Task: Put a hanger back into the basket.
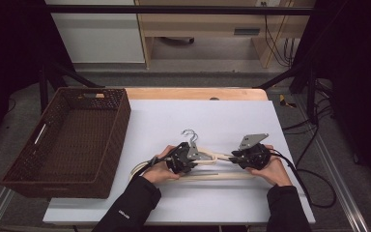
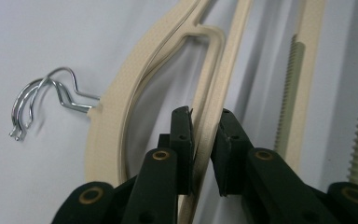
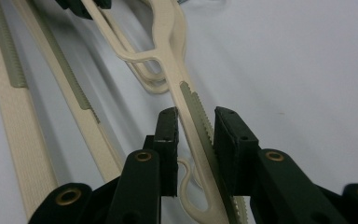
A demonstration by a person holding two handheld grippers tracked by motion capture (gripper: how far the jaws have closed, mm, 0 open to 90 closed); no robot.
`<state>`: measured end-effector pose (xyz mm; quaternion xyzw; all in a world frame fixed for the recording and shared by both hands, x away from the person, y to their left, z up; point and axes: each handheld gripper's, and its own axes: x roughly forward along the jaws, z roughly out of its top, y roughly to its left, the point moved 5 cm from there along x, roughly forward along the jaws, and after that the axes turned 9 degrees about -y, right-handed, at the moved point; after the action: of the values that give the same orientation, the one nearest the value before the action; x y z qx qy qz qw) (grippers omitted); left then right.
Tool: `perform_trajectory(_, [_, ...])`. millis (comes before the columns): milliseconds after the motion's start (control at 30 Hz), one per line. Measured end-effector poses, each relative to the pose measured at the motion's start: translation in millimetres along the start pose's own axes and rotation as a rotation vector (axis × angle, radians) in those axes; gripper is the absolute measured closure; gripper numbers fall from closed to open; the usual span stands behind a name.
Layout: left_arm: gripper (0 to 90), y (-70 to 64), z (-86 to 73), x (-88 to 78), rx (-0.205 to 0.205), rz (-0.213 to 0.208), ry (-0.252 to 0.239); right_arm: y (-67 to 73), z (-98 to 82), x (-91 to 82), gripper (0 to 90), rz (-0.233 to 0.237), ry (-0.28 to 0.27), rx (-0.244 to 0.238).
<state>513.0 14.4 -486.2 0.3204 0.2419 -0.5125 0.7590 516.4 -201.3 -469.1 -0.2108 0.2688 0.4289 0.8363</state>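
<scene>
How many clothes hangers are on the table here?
2 tell apart, stacked: the upper hanger sits between both grippers' fingers, the lower hanger lies beneath on the table. The stack may hide more.

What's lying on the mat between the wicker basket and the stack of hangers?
Nothing. In the high view the white mat is bare between the wicker basket and the cream hangers.

White-topped table [image 1: 241, 116], grey floor [image 1: 183, 77], wooden desk [image 1: 198, 24] behind, white cabinet [image 1: 96, 34], dark surroundings
</scene>
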Motion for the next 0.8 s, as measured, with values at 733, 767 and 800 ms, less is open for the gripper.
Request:
perform_trajectory(733, [84.3, -21.3, 0.6, -2.5, 0.086, -0.039, 0.005, 1.3, 0.8, -0.8, 69.9, 0.011, -0.003, 0.035])
perform_trajectory(767, [84.5, -21.3, 0.6, -2.5, 0.086, -0.039, 0.005, 1.3, 0.8, -0.8, 69.9, 0.011, -0.003, 0.035])
perform_trajectory(800, [84.5, -23.1, 1.8, -4.7, 0.091, -0.037, -0.009, 0.7, 1.6, 0.3, 67.1, 0.017, -0.017, 0.034])
